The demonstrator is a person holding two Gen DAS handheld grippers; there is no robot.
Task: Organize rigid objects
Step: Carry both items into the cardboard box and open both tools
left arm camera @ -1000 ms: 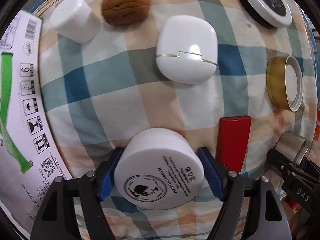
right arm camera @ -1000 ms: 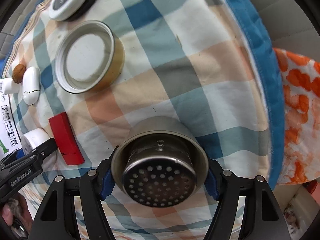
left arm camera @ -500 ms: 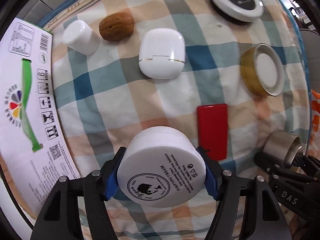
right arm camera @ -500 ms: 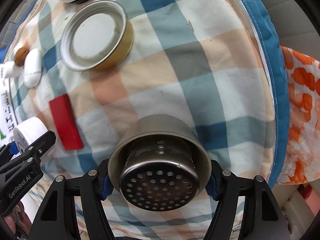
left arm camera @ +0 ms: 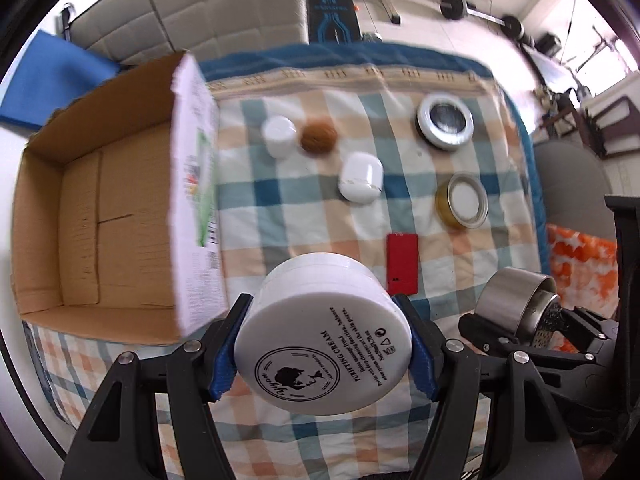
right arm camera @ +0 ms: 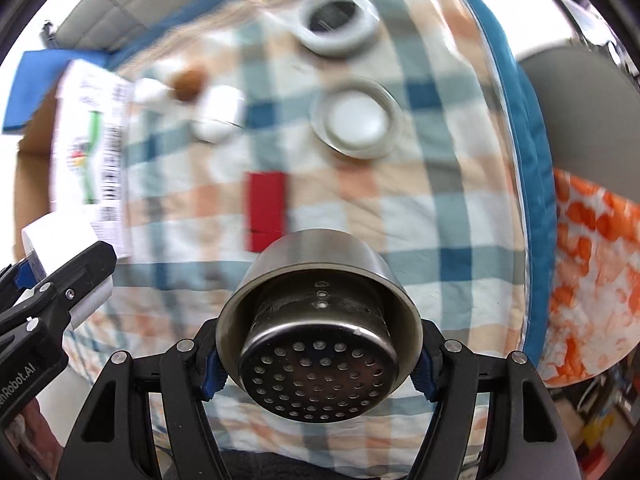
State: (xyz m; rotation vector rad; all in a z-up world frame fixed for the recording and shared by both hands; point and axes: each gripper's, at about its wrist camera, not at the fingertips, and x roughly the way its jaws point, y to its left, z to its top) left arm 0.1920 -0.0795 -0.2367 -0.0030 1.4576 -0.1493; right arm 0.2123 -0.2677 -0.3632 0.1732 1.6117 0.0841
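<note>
My left gripper (left arm camera: 322, 348) is shut on a white cream jar (left arm camera: 322, 336) and holds it in the air above the checked cloth, just right of an open cardboard box (left arm camera: 100, 220). My right gripper (right arm camera: 318, 354) is shut on a steel strainer cup (right arm camera: 318, 332), also raised; the cup shows in the left wrist view (left arm camera: 516, 300) at the right. On the cloth lie a red block (left arm camera: 402, 263), a white case (left arm camera: 361, 177), a walnut (left arm camera: 318, 139), a small white cap (left arm camera: 279, 136), a gold lid (left arm camera: 462, 200) and a round silver tin (left arm camera: 445, 121).
The box is empty inside and stands at the cloth's left edge. The blue-edged cloth (left arm camera: 280, 216) covers the table. An orange patterned cloth (right arm camera: 592, 280) lies off the right edge. A sofa (left arm camera: 224, 12) and gym gear stand behind.
Both grippers have risen well above the cloth with their loads, so the objects look smaller and the box's inside has come into view.
</note>
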